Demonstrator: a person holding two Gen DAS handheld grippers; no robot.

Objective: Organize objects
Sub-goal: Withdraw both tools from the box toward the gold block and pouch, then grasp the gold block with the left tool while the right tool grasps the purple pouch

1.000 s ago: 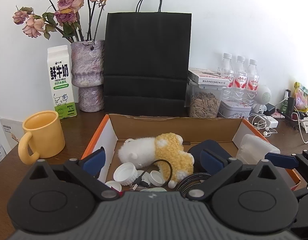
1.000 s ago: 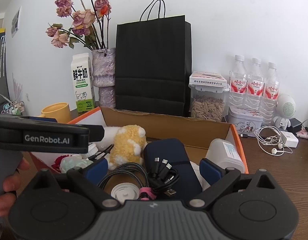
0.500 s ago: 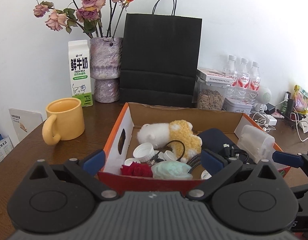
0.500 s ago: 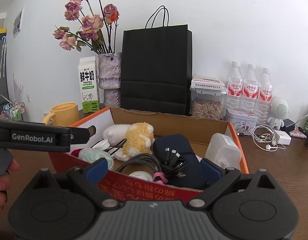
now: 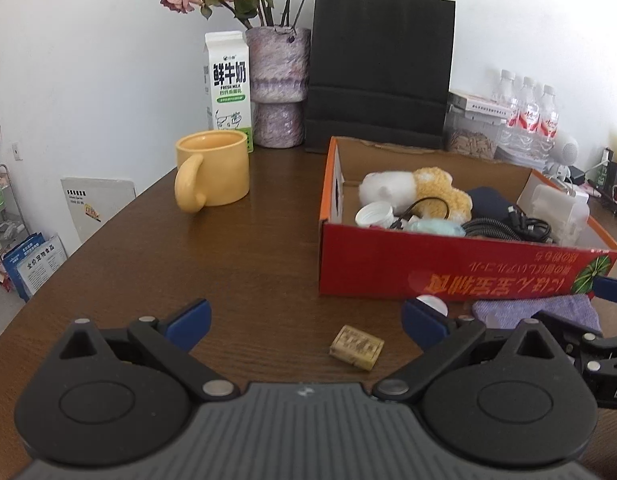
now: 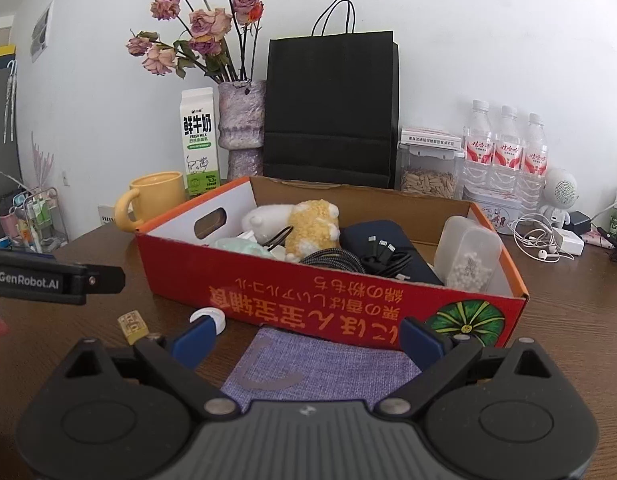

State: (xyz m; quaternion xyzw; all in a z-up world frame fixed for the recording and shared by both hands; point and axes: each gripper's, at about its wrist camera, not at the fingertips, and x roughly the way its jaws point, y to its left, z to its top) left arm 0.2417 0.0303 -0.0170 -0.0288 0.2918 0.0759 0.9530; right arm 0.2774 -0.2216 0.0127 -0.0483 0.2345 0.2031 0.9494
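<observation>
Red cardboard fills the view ahead of both grippers: an open box (image 5: pixel 448 268) printed with upside-down characters sits on the brown wooden table (image 5: pixel 236 256), beyond the fingertips of each tool. Inside it lie a white-and-yellow plush toy (image 6: pixel 304 220), a dark blue pouch (image 6: pixel 372 236) with black cables (image 6: pixel 384 258) coiled on top, a white bottle cap (image 5: pixel 374 214), a pale green soft item (image 5: pixel 436 227) and a translucent container (image 6: pixel 468 256) of small white beads at the right end.

The left gripper (image 5: pixel 306 320) hovers above the table with its blue-padded jaws spread wide and nothing between them. A small tan eraser-like block (image 5: pixel 356 347) lies on the wood just ahead of the gap, nearer the right jaw. A white cap (image 6: pixel 208 318) rests on the table close to the box's front wall, just behind that right fingertip.

The right gripper (image 6: pixel 306 338) is likewise spread and empty, and a purple woven cloth (image 6: pixel 328 368) lies flat between its jaws, reaching up to the box front.

Well beyond the left jaw of the left gripper stand a yellow mug (image 5: pixel 212 168), a milk carton (image 5: pixel 228 88) and a purple vase (image 5: pixel 278 84) of dried roses; a black paper bag (image 5: pixel 382 68) stands behind the box, with three water bottles (image 6: pixel 504 148) off to the right.
</observation>
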